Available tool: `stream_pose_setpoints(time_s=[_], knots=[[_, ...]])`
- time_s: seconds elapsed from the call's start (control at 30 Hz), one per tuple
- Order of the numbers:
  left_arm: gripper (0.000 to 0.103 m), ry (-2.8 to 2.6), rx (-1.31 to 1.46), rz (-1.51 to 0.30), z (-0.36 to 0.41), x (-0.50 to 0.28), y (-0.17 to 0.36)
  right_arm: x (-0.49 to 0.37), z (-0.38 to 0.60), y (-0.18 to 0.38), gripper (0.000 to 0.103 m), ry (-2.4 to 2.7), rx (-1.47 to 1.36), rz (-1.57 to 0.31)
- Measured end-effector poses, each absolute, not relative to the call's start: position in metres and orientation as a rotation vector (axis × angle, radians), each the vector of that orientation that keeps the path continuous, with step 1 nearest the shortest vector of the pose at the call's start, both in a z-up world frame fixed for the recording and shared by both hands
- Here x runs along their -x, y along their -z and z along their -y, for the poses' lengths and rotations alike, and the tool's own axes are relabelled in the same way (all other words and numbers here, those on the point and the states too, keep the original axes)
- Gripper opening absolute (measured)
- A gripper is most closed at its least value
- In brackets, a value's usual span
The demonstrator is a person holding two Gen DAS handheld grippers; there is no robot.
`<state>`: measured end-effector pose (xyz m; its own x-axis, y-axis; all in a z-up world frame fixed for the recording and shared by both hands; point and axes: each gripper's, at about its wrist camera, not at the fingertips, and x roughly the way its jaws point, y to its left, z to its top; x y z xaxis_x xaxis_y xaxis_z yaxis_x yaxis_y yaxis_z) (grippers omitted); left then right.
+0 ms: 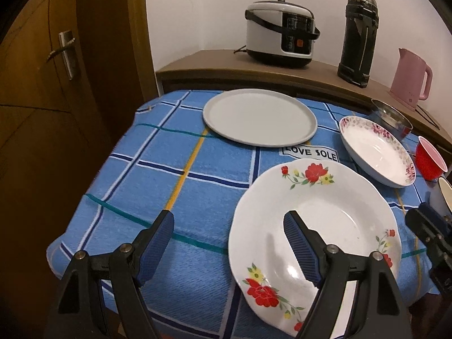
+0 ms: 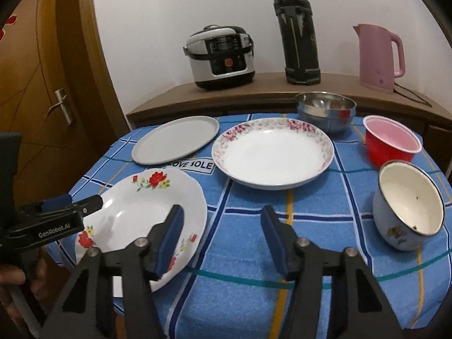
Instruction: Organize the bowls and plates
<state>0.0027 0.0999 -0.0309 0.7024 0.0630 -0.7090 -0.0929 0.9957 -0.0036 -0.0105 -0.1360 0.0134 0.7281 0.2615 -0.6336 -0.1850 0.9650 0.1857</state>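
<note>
A white plate with red flowers [image 1: 333,214] [image 2: 135,206] lies at the near edge of the blue checked cloth. My left gripper [image 1: 228,223] is open, its right finger over this plate's left rim and its left finger over the cloth. It also shows in the right wrist view [image 2: 70,204]. My right gripper [image 2: 221,217] is open and empty above the cloth, just right of the same plate. A flat grey plate [image 1: 258,115] [image 2: 175,138] lies farther back. A deep plate with a pink floral rim [image 1: 375,148] [image 2: 272,152] lies beside it.
A steel bowl [image 2: 326,110], a red bowl with pink inside [image 2: 391,141] and a blue enamel bowl [image 2: 408,206] stand at the right. A rice cooker [image 2: 220,56], a dark flask [image 2: 298,34] and a pink kettle [image 2: 380,56] stand on the shelf behind. A wooden door [image 1: 65,53] is at the left.
</note>
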Motion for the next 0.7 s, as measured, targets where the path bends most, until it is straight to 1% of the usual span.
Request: stream_pose_setpoints(time_s=[0.23, 0.3, 0.4, 0.5, 0.53, 0.57, 0.6, 0.67, 0.7], knots=[[0.081, -0.074, 0.049, -0.825, -0.1, -0.009, 0.042, 0.001, 0.128, 0.001, 0.045, -0.291, -0.107, -0.776], [0.072, -0.074, 0.046, -0.835, -0.1, -0.01, 0.045, -0.002, 0.126, 0.004, 0.044, -0.294, -0.104, -0.787], [0.069, -0.059, 0.059, -0.854, -0.1, -0.013, 0.049, -0.004, 0.125, 0.007, 0.044, -0.298, -0.104, -0.81], [0.068, -0.057, 0.054, -0.863, -0.099, -0.014, 0.053, -0.007, 0.123, 0.012, 0.039, -0.308, -0.105, -0.827], [0.065, -0.052, 0.052, -0.865, -0.098, -0.014, 0.053, -0.008, 0.123, 0.011, 0.038, -0.308, -0.103, -0.828], [0.058, -0.041, 0.055, -0.865, -0.098, -0.015, 0.054, -0.008, 0.121, 0.012, 0.038, -0.309, -0.097, -0.828], [0.054, -0.031, 0.061, -0.866, -0.098, -0.016, 0.054, -0.008, 0.121, 0.012, 0.037, -0.311, -0.094, -0.829], [0.05, -0.015, 0.062, -0.866, -0.097, -0.017, 0.053, -0.009, 0.119, 0.012, 0.035, -0.317, -0.09, -0.83], [0.05, -0.013, 0.056, -0.866, -0.095, -0.017, 0.053, -0.01, 0.118, 0.013, 0.034, -0.319, -0.086, -0.832]])
